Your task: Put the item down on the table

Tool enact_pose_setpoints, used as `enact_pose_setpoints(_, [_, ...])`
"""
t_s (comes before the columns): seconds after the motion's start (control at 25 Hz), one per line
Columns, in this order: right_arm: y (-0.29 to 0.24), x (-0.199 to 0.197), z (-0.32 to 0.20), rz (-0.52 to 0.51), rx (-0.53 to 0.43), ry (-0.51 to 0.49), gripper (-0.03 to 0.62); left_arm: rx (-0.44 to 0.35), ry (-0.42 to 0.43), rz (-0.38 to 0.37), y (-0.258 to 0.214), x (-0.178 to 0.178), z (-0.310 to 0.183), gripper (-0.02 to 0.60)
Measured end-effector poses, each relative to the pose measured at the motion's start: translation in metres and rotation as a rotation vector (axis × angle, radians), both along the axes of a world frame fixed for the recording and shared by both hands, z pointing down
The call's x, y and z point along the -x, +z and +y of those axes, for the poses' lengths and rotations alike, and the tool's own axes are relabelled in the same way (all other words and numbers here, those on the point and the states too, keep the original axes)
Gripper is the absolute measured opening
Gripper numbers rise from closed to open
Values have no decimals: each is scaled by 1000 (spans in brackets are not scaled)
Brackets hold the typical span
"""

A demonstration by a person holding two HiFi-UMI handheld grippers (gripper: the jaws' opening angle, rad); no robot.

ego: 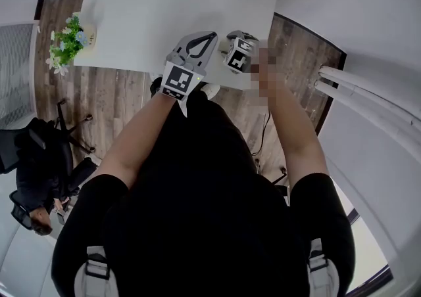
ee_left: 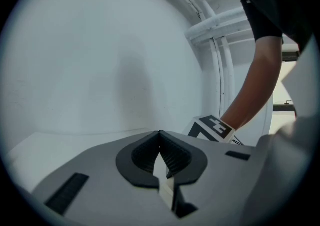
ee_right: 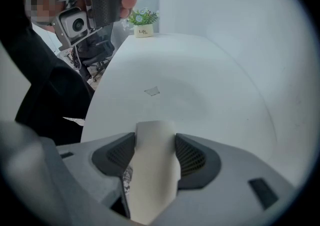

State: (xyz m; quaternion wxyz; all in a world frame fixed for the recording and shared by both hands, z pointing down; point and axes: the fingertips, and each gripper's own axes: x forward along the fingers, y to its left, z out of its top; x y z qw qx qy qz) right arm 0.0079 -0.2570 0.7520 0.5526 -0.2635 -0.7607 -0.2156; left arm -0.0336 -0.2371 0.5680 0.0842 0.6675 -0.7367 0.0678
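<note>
Cream-coloured and smooth, the item (ee_right: 152, 180) sits clamped between the two dark ribbed pads of the right tool (ee_right: 155, 137), its top edge standing just above the jaw tips and a patch of small print showing low on its left side. It hangs over the near part of the white worktop (ego: 177, 6), off the surface, well away from the potted plant (ego: 68, 43) that stands on the worktop's far corner as that tool's camera sees it. A tiny pale scrap (ee_right: 151, 91) lies on the worktop between the item and the plant. The left tool (ee_left: 160, 135) has its jaws brought together so the tips meet, with only a thin pale sliver showing in the slot below them; it grips nothing. In the head view both tools sit side by side over the worktop's near edge, opposite the plant's end. Beyond the worktop a black office chair (ego: 39, 151) stands on the wood-plank floor (ego: 112, 98).
</note>
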Motion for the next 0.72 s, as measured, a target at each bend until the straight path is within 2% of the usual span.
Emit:
enact_pose_setpoints(0.32, [-4, 1, 1, -29, 66, 62, 281, 31, -6, 18, 3, -1, 0, -6])
enact_pose_setpoints(0.6, [-52, 7, -2, -206, 127, 144, 288, 47, 10, 15, -14, -2, 2, -6])
enact_pose_setpoints(0.72, [-85, 11, -4, -296, 192, 204, 288, 43, 5, 2, -24, 0, 5, -6])
